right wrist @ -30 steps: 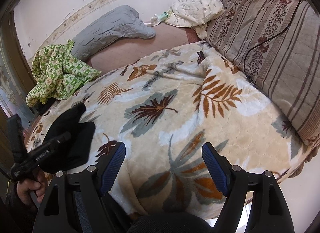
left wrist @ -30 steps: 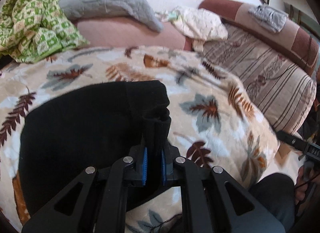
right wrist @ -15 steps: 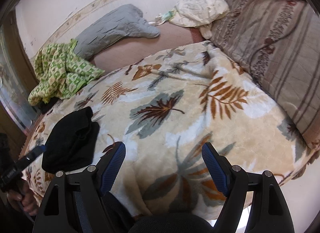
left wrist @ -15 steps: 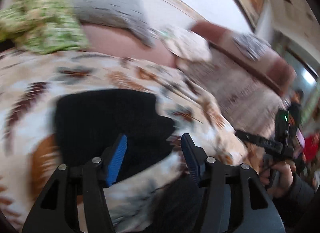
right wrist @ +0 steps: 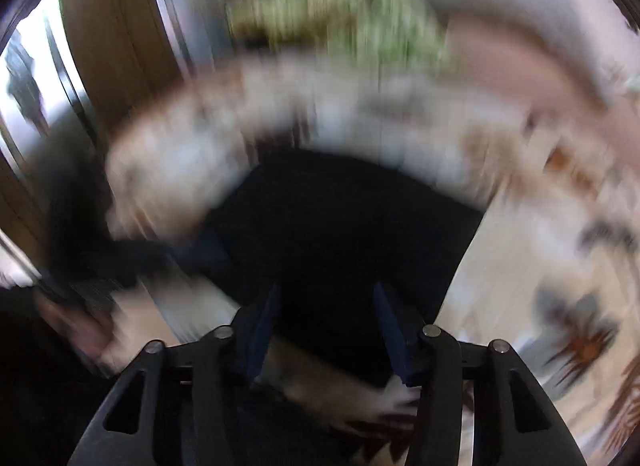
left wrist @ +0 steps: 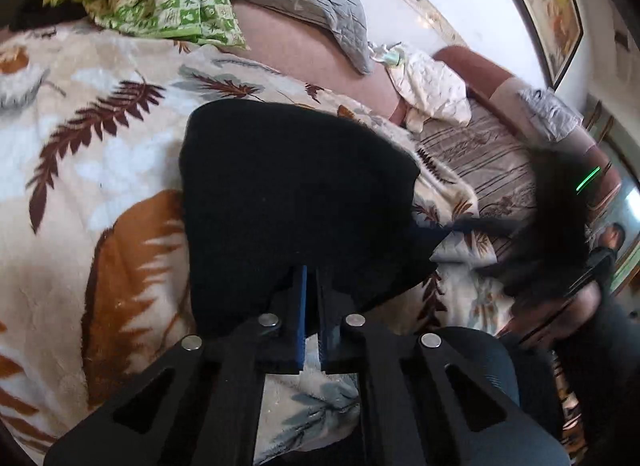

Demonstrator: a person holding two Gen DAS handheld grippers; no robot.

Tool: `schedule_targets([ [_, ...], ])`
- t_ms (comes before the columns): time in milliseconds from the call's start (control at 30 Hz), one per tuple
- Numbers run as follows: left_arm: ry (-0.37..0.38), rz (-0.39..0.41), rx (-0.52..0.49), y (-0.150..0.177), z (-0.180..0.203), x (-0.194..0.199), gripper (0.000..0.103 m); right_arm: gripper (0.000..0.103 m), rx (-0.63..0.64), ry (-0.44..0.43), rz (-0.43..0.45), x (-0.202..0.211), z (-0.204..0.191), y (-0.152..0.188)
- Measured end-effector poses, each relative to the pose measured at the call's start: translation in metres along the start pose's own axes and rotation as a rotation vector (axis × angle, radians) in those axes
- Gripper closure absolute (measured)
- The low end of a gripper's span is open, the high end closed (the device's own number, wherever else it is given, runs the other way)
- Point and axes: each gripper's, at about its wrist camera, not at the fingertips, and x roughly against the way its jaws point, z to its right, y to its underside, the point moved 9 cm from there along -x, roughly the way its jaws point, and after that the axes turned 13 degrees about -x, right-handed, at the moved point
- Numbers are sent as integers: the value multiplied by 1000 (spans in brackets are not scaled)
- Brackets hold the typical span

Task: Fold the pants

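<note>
Black, soft pants (left wrist: 296, 193) were laid folded on the leafy blanket (left wrist: 80, 169). Their near edge was pinched by the left claw (left wrist: 311, 278). The right claw (right wrist: 326, 302) was held wide over them. They looked light and floppy.

We see soft daylight in the left wrist view, sharp at the centre, though the right gripper (left wrist: 560, 221) at its edge smears into a dark blur. Our right wrist view is streaked with motion blur; only its own fingers (right wrist: 260, 326) stay crisp. Fisheye bending and dark corners frame both.
</note>
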Motion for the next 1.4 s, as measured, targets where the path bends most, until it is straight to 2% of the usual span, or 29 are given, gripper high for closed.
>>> schedule_targets([
  [33, -2, 1, 0, 1, -1, -1, 102, 49, 44, -2, 52, -3, -2, 7],
  [200, 32, 30, 11, 1, -1, -1, 102, 45, -8, -63, 55, 6, 0, 8],
  [367, -2, 32, -42, -9, 6, 17, 101, 44, -2, -111, 83, 27, -5, -2],
  [400, -15, 73, -82, -23, 12, 31, 100, 45, 2, -114, 136, 40, -5, -10],
  [500, 17, 199, -145, -73, 24, 55, 92, 45, 39, -72, 279, 61, -1, -41],
  [600, 32, 192, -119, -102, 12, 30, 91, 46, 51, -55, 339, 59, 4, -65],
  [667, 33, 120, -47, -102, -7, -5, 91, 46, 7, -42, 323, 35, 15, -78],
  [700, 6, 49, -7, -92, -19, -27, 91, 46, -20, -44, 268, 15, 21, -78],
  [733, -14, -8, 23, -80, -27, -42, 92, 45, -48, -42, 177, -13, 28, -69],
  [767, -32, -46, 42, -68, -32, -53, 92, 40, -59, -25, 143, -33, 36, -59],
  [800, -32, -12, 55, -62, -35, -52, 91, 38, -75, -38, 208, -32, 39, -57],
  [867, -12, -5, 77, -61, -34, -50, 91, 37, -156, -103, 251, -26, 47, -53],
  [1033, 8, -12, 125, -71, -32, -37, 91, 37, -93, -62, 248, -11, 39, -56],
  [1100, 7, 31, 97, -77, -23, -16, 90, 38, -81, -55, 264, 11, 33, -57],
  [1200, 92, 84, 34, -72, 8, 14, 85, 37, -23, -81, 343, 38, 22, -53],
  [1233, 89, 75, 24, -65, 13, 15, 85, 36, -8, -105, 337, 43, 16, -49],
  [1267, 55, 28, 27, -52, 10, 7, 85, 38, 1, -121, 282, 36, 11, -41],
  [1300, 35, -19, 42, -41, 4, -4, 85, 37, 12, -107, 211, 21, 10, -31],
  [1333, 41, -70, 84, -26, -4, -18, 92, 37, 35, -40, 98, -6, 13, -15],
  [1367, 52, -58, 124, -22, -11, -18, 99, 36, 48, -21, 128, -7, 12, -13],
  [1400, 61, -43, 137, -26, -11, -12, 98, 37, 40, -32, 161, 0, 9, -14],
])
